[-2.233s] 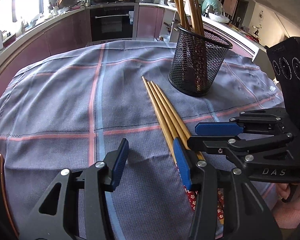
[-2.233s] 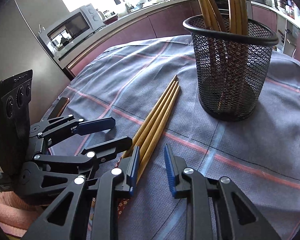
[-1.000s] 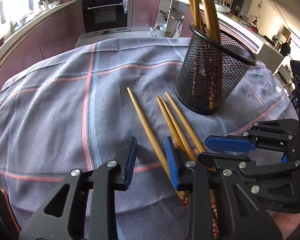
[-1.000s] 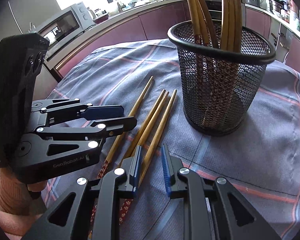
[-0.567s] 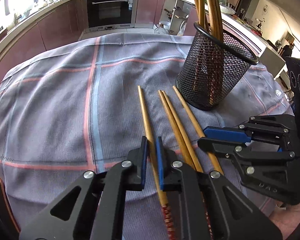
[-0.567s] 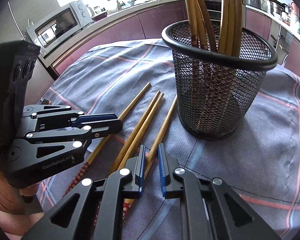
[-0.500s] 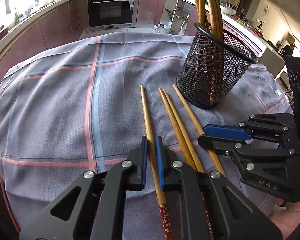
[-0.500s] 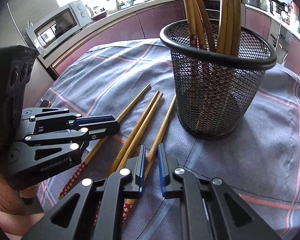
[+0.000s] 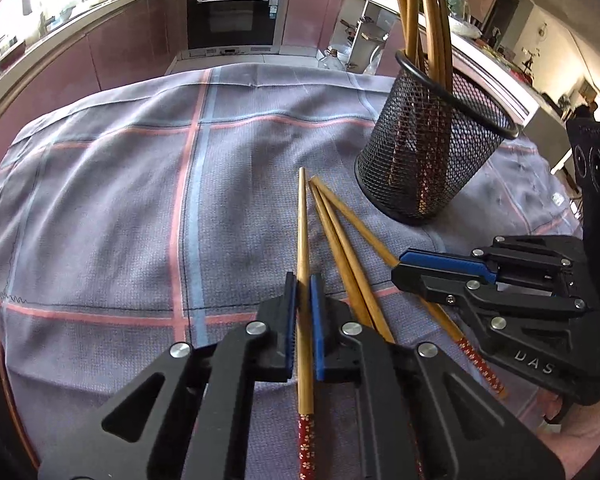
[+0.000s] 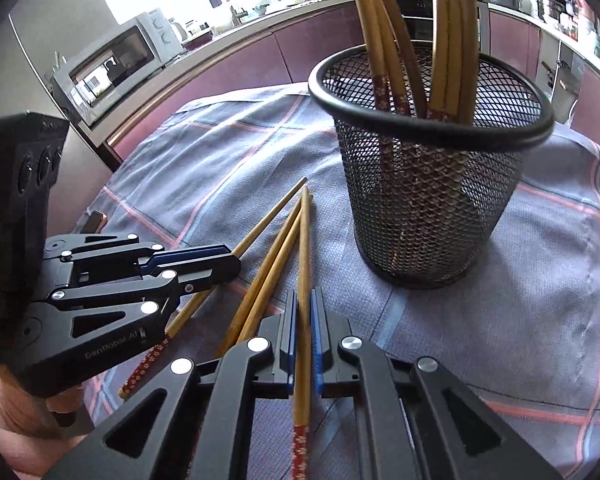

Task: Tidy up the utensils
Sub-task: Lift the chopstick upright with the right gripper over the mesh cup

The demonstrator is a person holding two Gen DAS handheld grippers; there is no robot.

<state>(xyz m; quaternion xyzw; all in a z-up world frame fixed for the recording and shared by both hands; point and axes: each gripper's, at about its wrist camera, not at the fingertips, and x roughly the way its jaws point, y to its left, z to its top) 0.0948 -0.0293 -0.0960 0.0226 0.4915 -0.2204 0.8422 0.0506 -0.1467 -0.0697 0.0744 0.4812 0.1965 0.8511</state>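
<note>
On gripper bodies [image 10: 112, 344]: "GenRobot.AI" and "DAS".

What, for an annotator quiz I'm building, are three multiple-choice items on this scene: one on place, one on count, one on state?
1. Where does the mesh cup stand?
A. on the checked cloth
B. on the kitchen counter
C. on the floor

2. How many chopsticks are outside the cup?
A. two
B. four
C. six

3. What state is the left claw in?
A. wide open
B. shut on a chopstick
C. shut on the cup's rim

Key:
1 A, its base sits on the cloth.
2 B, one in the left claw, a second chopstick in the right claw, two loose chopsticks between them.
3 B, its pads pinch the shaft.
</note>
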